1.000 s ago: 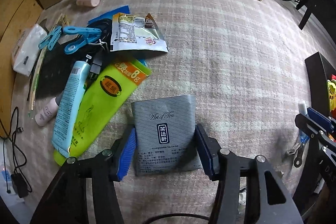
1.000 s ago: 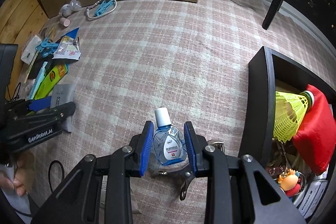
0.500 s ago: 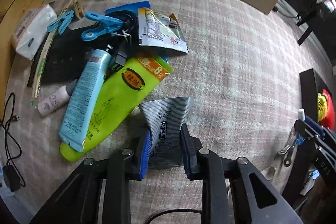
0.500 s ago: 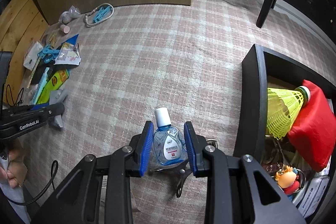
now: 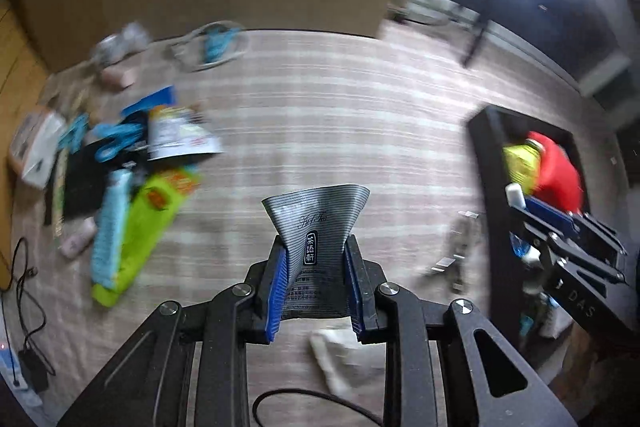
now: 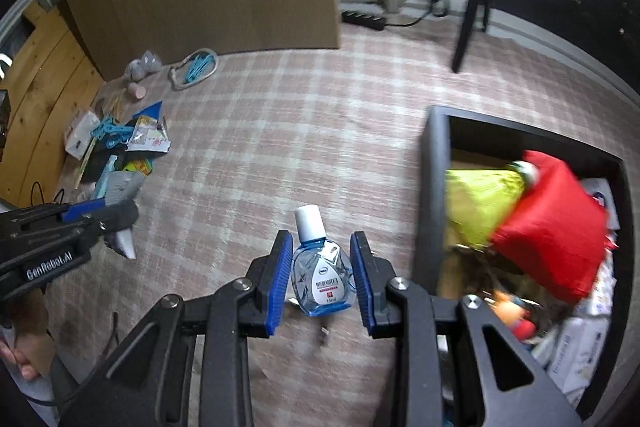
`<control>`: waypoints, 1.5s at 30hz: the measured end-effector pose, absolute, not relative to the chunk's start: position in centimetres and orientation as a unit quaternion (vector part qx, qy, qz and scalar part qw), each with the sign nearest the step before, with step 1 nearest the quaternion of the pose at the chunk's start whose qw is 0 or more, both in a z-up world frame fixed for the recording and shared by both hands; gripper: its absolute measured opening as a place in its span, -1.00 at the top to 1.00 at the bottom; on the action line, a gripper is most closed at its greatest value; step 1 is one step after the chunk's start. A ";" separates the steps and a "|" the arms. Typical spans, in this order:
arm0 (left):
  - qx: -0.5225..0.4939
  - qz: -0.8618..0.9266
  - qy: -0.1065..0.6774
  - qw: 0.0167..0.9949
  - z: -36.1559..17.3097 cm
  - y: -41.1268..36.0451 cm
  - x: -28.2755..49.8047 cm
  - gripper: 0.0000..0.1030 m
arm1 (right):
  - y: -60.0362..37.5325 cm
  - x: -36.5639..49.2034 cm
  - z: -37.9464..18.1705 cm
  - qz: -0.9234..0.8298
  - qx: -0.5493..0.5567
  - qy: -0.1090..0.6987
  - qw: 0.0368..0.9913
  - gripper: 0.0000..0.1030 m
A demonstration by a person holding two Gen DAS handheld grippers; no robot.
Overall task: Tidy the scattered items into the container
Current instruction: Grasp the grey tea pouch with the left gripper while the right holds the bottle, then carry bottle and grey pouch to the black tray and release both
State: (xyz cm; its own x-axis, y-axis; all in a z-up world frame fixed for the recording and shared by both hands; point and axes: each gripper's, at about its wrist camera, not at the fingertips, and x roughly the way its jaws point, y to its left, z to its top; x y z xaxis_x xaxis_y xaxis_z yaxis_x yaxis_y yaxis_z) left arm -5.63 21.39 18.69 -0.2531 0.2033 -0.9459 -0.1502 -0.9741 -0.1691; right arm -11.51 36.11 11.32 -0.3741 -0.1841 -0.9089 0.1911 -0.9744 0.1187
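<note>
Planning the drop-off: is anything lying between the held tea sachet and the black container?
A small metal item lies on the carpet before the black container, below the raised tea sachet in the left gripper. Otherwise nothing visible.

grey striped tea sachet (image 5: 316,227): pinched, upright | eye-drop bottle (image 6: 322,275): clear blue, white cap, upright | black container (image 6: 434,187): open, filled

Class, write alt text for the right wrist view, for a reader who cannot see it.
The right gripper is shut on a small clear blue eye-drop bottle with a white cap, held above a pink plaid rug. To its right is a black container with red, yellow and other items inside; far left lies a pile of scattered items.
</note>
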 end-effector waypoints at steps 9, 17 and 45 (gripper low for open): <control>-0.587 0.766 0.054 0.258 17.0 32.0 -4.1 0.52 | 46.8 -6.6 14.9 -0.852 0.522 -0.031 0.022 0.43; -0.580 0.721 0.115 0.362 17.2 40.8 1.0 0.51 | 58.0 -1.8 14.8 -0.844 0.521 -0.086 -0.093 0.43; -0.591 0.694 0.106 0.397 17.4 44.4 1.8 -0.30 | 62.0 0.4 15.2 -0.841 0.509 -0.129 -0.129 0.18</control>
